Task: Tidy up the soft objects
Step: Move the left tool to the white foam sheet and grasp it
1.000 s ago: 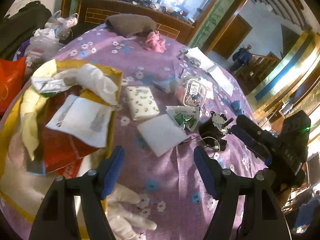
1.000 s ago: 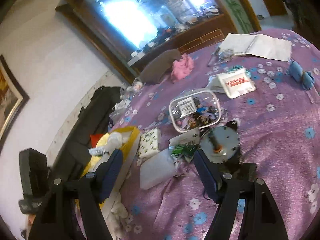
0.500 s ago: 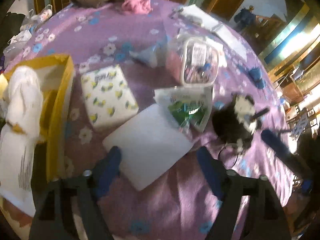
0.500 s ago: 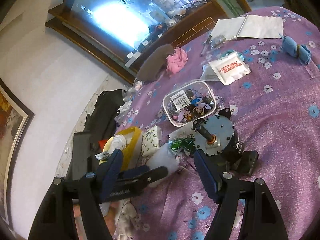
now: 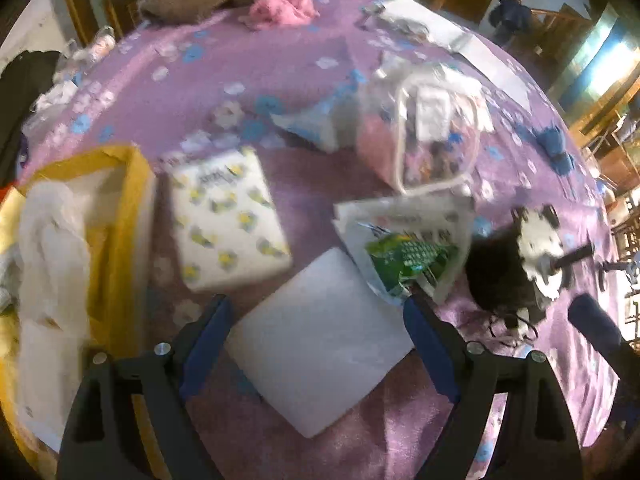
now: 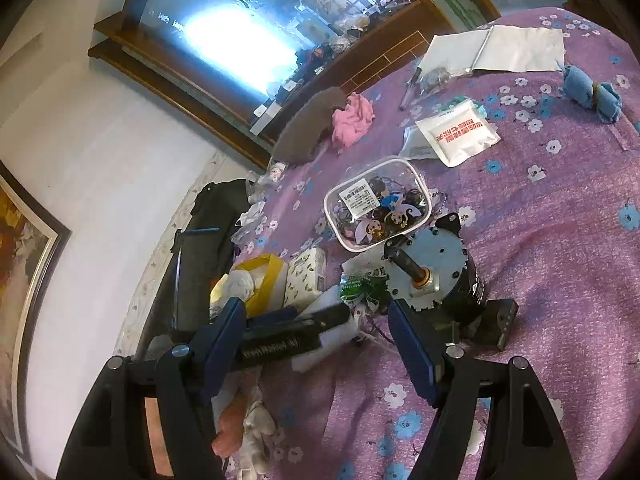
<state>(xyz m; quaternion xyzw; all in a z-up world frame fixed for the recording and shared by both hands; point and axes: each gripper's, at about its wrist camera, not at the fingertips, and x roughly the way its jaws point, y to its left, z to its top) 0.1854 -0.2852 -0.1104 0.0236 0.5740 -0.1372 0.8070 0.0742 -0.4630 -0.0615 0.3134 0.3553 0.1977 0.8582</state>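
From the left wrist, the left gripper (image 5: 316,336) hangs over the bench (image 5: 280,60), which wears a purple cloth printed with small flowers; its blue-padded jaws have just been opening and stand wide to either side of a smooth white foam pad (image 5: 320,344), a flat square slab lying near the bench's near edge, without pressing on it. Just beyond it lies a soft tissue pack (image 5: 228,220) printed with yellow motifs, and toward the left edge a yellow bag (image 5: 120,208) holds crumpled white plastic and paper. A clear plastic box (image 5: 432,140) with rounded corners holds small colourful trinkets; beside it lies a torn white packet with green print (image 5: 404,256). A pink fluffy cloth (image 5: 284,4) sits near the far edge. From the right wrist, the right gripper (image 6: 316,344) has its jaws apart with nothing clamped, pointing at a round metal motor (image 6: 432,268) with a protruding shaft. The left gripper's black body crosses over the foam pad (image 6: 320,344) here. A rolled blue towel (image 6: 592,94) lies near the right edge, and a flat white pouch with red lettering (image 6: 458,132) farther in.
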